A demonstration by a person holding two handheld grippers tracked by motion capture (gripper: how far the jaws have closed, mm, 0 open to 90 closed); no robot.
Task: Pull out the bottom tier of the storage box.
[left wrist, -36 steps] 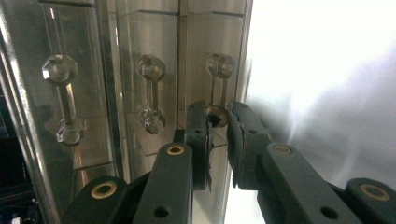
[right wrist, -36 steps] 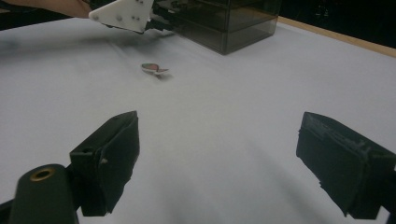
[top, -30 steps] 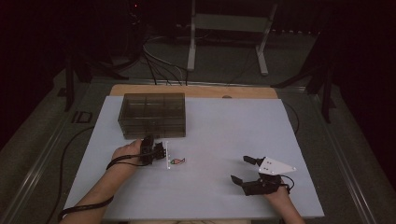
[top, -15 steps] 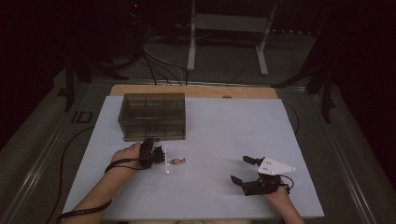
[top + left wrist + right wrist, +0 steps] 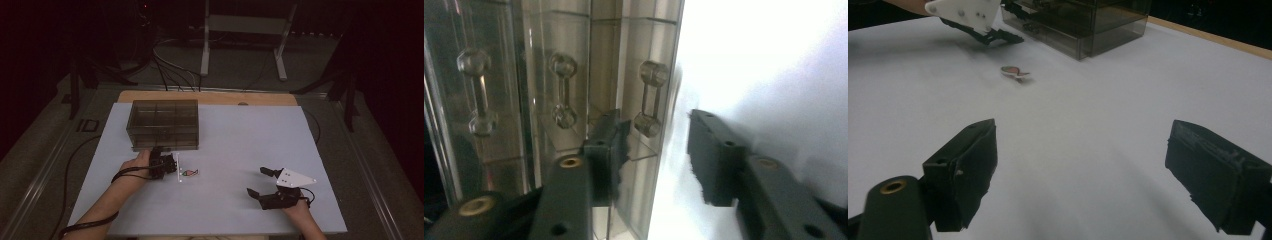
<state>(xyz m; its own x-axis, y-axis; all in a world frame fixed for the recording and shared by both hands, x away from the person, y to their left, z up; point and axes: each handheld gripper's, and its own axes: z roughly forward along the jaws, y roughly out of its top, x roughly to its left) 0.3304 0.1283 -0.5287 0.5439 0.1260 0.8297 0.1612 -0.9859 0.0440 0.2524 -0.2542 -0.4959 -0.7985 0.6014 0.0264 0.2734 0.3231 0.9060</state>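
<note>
Jaws of left gripper [image 5: 172, 164] just parted, empty, at drawer box [image 5: 163, 123]; right gripper [image 5: 260, 182] wide.

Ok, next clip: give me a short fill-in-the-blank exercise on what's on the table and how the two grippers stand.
1. The smoky clear drawer box stands on the ____ table cover.
2. The small fish-shaped piece lies between the left gripper and the ____ gripper.
3. The left gripper's jaws have just been opening, and between them there is ____.
4. The right gripper has its jaws ____, away from the box.

Missing words: white; right; nothing; open
</note>
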